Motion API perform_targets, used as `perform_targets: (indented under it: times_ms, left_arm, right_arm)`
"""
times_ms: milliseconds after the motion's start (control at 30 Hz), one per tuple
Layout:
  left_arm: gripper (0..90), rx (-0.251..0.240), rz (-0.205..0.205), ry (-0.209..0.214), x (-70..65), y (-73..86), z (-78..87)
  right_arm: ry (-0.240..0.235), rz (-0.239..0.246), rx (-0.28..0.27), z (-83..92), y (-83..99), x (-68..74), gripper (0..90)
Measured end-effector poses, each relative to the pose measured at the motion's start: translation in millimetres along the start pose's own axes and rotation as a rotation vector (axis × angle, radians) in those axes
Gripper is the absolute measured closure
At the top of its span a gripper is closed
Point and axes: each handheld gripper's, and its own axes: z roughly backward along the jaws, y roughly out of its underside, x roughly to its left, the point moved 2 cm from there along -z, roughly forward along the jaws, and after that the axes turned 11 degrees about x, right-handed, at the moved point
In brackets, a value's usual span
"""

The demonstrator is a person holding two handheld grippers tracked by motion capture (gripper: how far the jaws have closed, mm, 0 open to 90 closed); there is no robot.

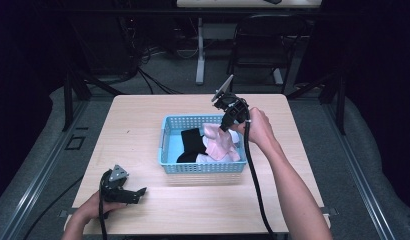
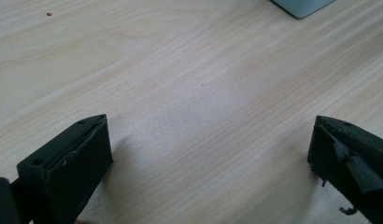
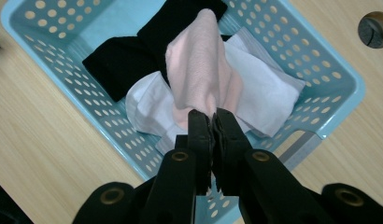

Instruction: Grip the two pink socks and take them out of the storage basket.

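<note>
- The step in hand is judged to be the lifting of a soft pale pink cloth (image 3: 195,70) out of the light blue perforated plastic basket (image 1: 169,145), which is taken here as the landmark.
- The right gripper (image 3: 213,122) is seen above the basket's far right part, with its jaws pressed together on a pinched fold of the pink cloth; the fabric is drawn up into a peak directly at the jaw tips.
- The rest of the pink cloth hangs down from the jaws into the basket, where it is draped over a white folded cloth (image 3: 269,95) and lies beside a black folded cloth (image 3: 129,58).
- The left gripper (image 1: 124,192) is rested on the light wooden table (image 2: 189,84), in front of the basket's near left corner and apart from it; its jaws are spread wide and nothing is held between them.
- For the next move, a higher lift is probably needed, so that the hanging end is freed from the basket's rim.
- It is judged that the white cloth could be dragged along, because the pink one lies on it.
</note>
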Motion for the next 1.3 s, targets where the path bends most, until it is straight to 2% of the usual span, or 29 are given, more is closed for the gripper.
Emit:
perform_targets:
  times_ms: [400, 633, 767, 1033, 1300]
  left_arm:
    - [0.0, -0.001, 0.005, 0.003, -0.4, 0.1, -0.2]
    - [0.0, -0.002, 0.005, 0.003, -0.4, 0.0, -0.2]
    - [0.0, -0.001, 0.005, 0.003, -0.4, 0.1, -0.2]
    - [0.0, -0.001, 0.005, 0.002, -0.4, 0.1, -0.2]
    - [0.0, -0.001, 0.0, 0.0, 0.0, 0.0, -0.1]
  right_arm:
    - [-0.002, -0.015, -0.028, 32.9, 11.3, -6.8, 86.5]
    - [0.005, -0.034, -0.03, 44.7, 22.5, -14.3, 86.5]
    - [0.003, -0.055, -0.044, 50.7, 30.2, -20.8, 86.4]
    - [0.027, -0.079, -0.029, 60.7, 47.4, -33.7, 86.5]
    - [0.043, -0.135, -0.044, 70.0, 72.2, -53.4, 86.4]
